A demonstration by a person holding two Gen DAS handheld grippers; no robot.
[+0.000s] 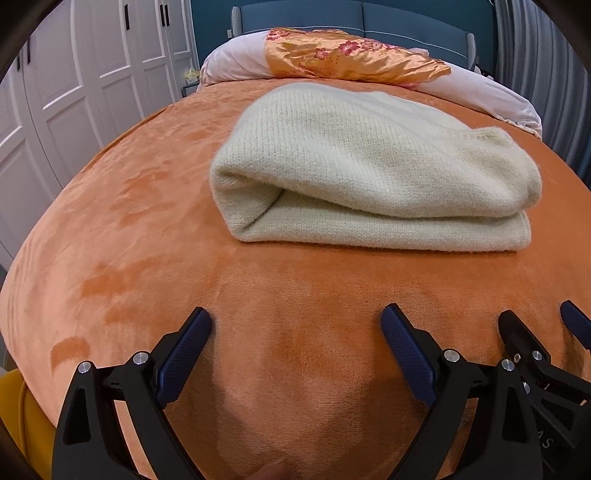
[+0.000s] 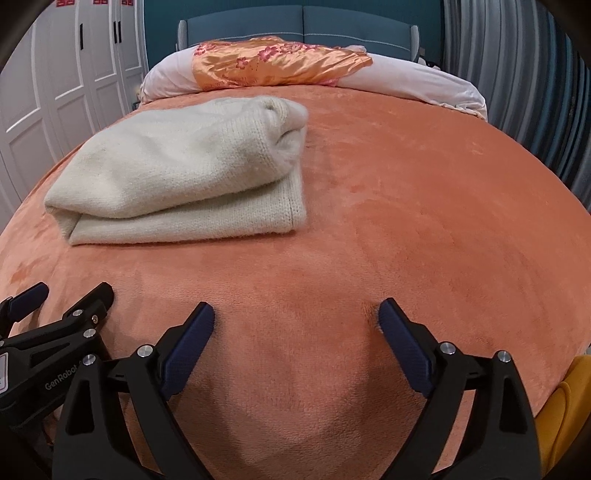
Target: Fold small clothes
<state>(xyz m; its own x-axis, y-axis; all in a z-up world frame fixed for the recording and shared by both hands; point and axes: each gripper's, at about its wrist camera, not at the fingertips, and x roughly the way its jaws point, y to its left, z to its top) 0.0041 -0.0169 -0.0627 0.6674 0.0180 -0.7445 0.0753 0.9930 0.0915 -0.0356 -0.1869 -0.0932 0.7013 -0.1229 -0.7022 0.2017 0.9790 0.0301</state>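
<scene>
A cream knitted sweater (image 1: 369,166) lies folded in a thick stack on the orange blanket (image 1: 147,240); it also shows in the right wrist view (image 2: 177,173), left of centre. My left gripper (image 1: 295,325) is open and empty, low over the blanket, short of the sweater's near edge. My right gripper (image 2: 295,317) is open and empty, to the right of the sweater and nearer than it. The right gripper shows at the right edge of the left wrist view (image 1: 539,325), and the left gripper at the left edge of the right wrist view (image 2: 70,295).
A white pillow roll with an orange floral satin cover (image 1: 351,59) lies at the head of the bed before a blue headboard (image 1: 369,18). White wardrobe doors (image 1: 74,74) stand left. A grey curtain (image 2: 517,74) hangs right. Yellow fabric (image 2: 565,413) sits at the bed's near edge.
</scene>
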